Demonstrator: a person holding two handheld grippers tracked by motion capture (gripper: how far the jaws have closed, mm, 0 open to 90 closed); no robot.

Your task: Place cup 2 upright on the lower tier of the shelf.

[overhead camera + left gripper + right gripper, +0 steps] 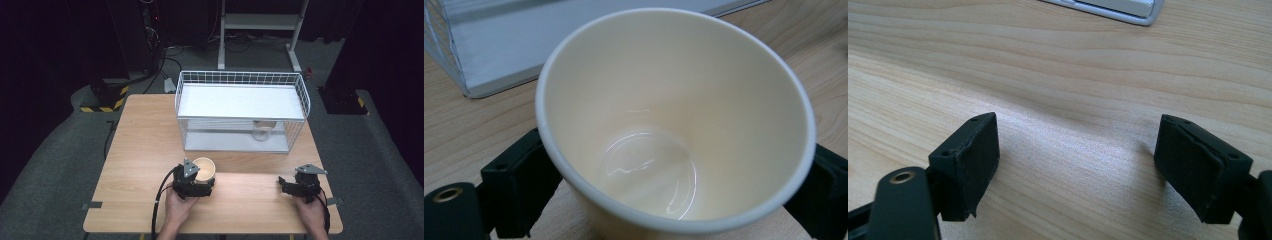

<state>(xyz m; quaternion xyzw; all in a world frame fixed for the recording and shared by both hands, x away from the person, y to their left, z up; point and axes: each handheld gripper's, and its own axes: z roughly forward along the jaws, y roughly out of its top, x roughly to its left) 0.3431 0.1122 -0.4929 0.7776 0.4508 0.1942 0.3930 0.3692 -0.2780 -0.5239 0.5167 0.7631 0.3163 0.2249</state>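
L claw (pixel 196 181) first: I've got the cup (pixel 204 169) sitting between my jaws, near the front of the worktop (pixel 145 150), left of centre. In the left gripper view the cup (pixel 674 115) is right up close, mouth tilted toward the cam, black jaws hugging its wall on both sides just under the rim. Looks like I'm grasping it, tho whether the pads truly press or just flank it I can't quite tell. Calling it a hold.

Handling, my guess: paper cup w/ glossy lining, empty, so v. light. Thin wall, soft. Squeeze hard and it'll oval or crumple. Rolled rim is the stiffest bit, so taking it high on the wall just below that rim is the right spot; gentle clamp only. Outside prob not slippery, but the taper means it could slide down thru a loose grip. Light + tall = tips easily if nudged.

Moving right: wire rack (pixel 242 111) at the back-centre, white shelf on top, another cup-ish thing (pixel 263 131) under it, too dim to say more.

R claw (pixel 289 185): released, jaws apart, nothing between them, just bare wood below in the right gripper view (pixel 1075 165). Parked near the front right corner, well apart from the cup.
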